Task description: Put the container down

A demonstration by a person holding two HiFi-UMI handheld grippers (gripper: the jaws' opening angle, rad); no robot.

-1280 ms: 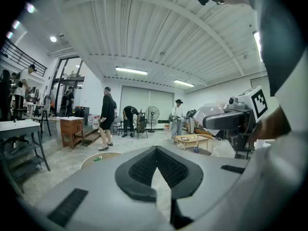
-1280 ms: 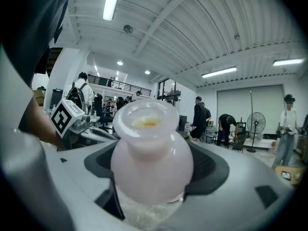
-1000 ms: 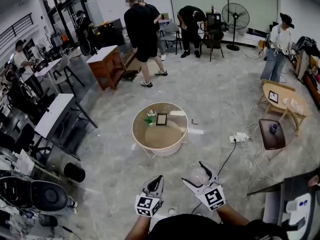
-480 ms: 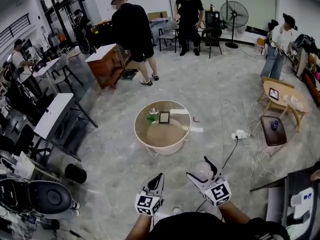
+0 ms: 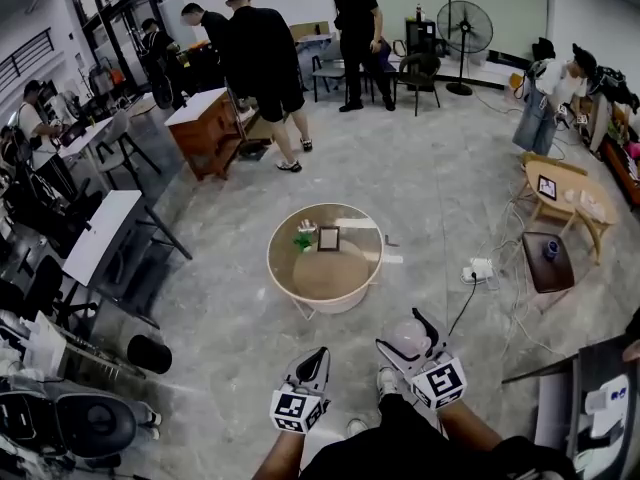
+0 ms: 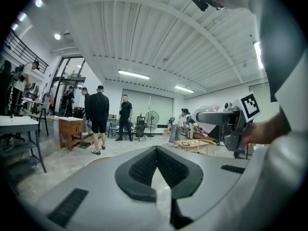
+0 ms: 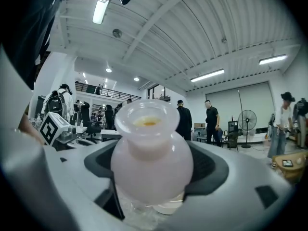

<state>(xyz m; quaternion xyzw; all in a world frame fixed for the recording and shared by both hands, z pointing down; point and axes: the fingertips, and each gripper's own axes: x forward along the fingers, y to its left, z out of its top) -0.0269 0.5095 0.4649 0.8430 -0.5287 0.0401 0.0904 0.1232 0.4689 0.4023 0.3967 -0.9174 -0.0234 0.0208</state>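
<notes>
— Anything changing close in?
— Stepping forward, by the look of it: catching a pale shoe [image 5: 388, 380] just beside the right gripper [image 5: 401, 332], where a second ago showing only bare floor.
— Still gripping?
— Staying clamped on the milky white, round-bellied translucent container [image 7: 151, 153], squeezing its belly from both sides, pointing its flared mouth away from the body, showing a yellowish trace inside the neck.
— And the other claw?
— Keeping the left gripper [image 5: 312, 360] pinched together, holding nothing, riding low beside the right.
— Pose?
— Reaching both forearms forward from the waist, aiming both tools ahead, carrying the right one slightly further out and angled inward, turning both marker cubes up toward the head camera.
— Closing on anything?
— Facing the round beige low table [image 5: 322, 305], though remaining well apart from it and framing it almost exactly as half a second ago.
— Meaning for the job?
— Probably still carrying, not yet lowering; likely needing more walking before setting the container down there.
— Further off?
— Noticing dark-clothed people [image 5: 260, 58] shifting about near the brown wooden cabinet [image 5: 205, 128].
</notes>
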